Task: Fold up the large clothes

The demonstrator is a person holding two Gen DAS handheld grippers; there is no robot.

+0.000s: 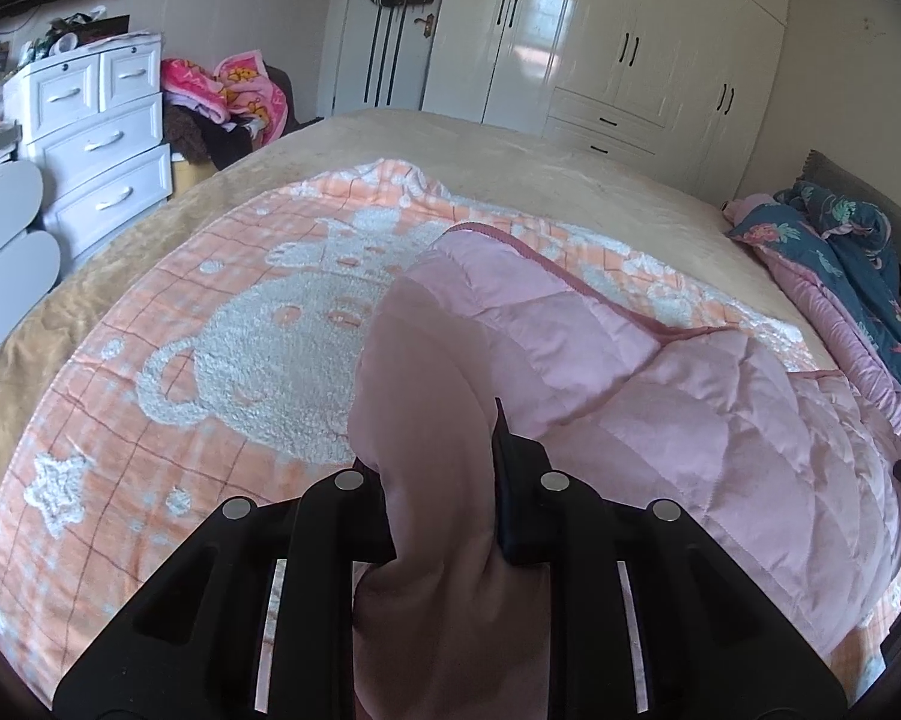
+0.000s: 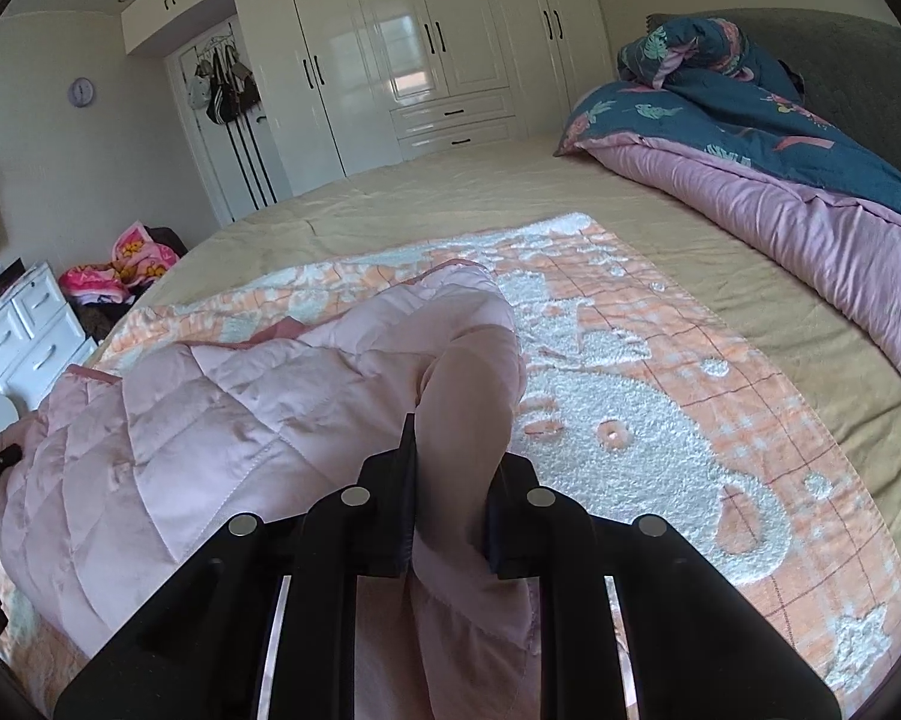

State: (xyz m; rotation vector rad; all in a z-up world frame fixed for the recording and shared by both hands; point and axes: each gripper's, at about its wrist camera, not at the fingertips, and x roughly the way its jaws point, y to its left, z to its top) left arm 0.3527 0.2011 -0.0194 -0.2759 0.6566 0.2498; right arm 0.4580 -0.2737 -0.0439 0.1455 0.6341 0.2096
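Observation:
A pink quilted garment lies bunched on an orange and white towel blanket on the bed. My left gripper is shut on a thick fold of the garment at its left end. My right gripper is shut on another fold of the pink garment at its right end, over the towel blanket. Both folds rise between the fingers and hide the tips. The other gripper's black edge shows at the far side of each view.
The beige bedspread surrounds the blanket. A rolled blue and pink duvet lies by the grey headboard. White wardrobes stand beyond the bed. A white drawer unit and a clothes pile stand at the left.

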